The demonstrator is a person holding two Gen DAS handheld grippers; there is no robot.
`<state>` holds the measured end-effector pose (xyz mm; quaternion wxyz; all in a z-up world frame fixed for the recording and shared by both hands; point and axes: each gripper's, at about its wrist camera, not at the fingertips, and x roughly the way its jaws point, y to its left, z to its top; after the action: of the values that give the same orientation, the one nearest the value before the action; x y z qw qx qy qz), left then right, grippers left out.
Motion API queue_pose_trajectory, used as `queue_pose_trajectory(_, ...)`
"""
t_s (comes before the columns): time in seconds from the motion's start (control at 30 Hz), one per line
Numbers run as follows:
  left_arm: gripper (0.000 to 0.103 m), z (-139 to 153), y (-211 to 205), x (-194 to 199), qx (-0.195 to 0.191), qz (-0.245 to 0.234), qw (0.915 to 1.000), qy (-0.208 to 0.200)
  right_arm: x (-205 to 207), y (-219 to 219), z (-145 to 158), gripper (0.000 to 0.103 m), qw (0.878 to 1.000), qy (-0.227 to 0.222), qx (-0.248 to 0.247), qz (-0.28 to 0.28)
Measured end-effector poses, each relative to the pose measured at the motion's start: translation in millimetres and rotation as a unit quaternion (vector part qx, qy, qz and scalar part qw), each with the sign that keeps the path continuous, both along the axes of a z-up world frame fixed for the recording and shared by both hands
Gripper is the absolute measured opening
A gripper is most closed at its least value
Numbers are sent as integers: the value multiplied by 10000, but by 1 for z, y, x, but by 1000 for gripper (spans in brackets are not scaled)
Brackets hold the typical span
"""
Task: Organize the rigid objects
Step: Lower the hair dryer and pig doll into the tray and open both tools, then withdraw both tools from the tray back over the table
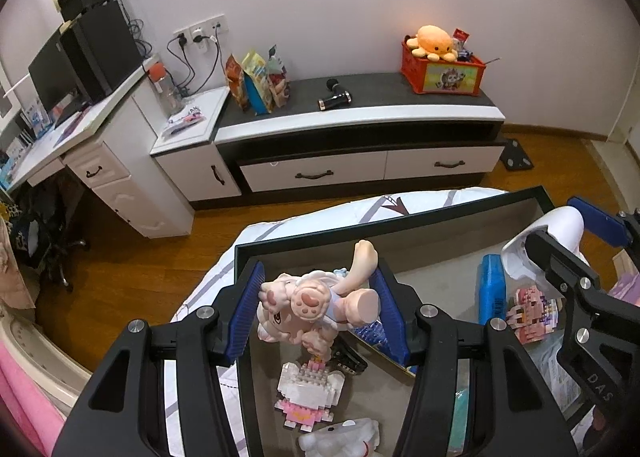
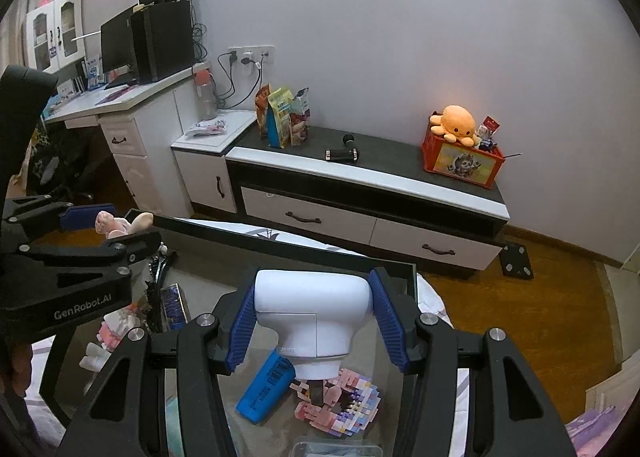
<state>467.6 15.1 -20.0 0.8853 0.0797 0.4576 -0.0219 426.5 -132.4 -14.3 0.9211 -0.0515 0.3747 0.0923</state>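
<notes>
Pink figurine (image 1: 316,305): clamped in left tool (image 1: 320,311)
White device (image 2: 310,317): clamped in right tool (image 2: 316,321)
Below: glass bench (image 1: 436,253)

Both wrist cameras sit close above a glass table (image 1: 440,213), looking forward and down along their own fingers toward the TV cabinet (image 1: 360,125) and wall; they share that cabinet, the table, and glimpse each other's gripper
</notes>
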Motion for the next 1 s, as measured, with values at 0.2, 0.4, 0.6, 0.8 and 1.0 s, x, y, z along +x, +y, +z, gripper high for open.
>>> queue_pose_trajectory(0.2, 89, 8, 2, -1, 164, 274, 9992, -248, -1, -9, 6, 82, 9996, -146, 133, -197)
queue_pose_trajectory(0.4, 89, 6, 5, 2, 162, 296, 9992, -211, 2, -10, 5, 82, 9997, -56, 151, -205)
queue_pose_trajectory(0.6, 89, 2, 5, 2, 202, 275, 9993, -172, 3, -10, 2, 82, 9997, 10, 179, -185)
queue_pose_trajectory(0.8, 89, 16, 4, -13, 108, 298, 9990, -304, -11, -12, 16, 82, 9993, -160, 270, -204)
queue_pose_trajectory(1.0, 89, 50, 7, -54, -115, 313, 9979, -547, -53, -12, 52, 82, 9980, -566, 221, -188)
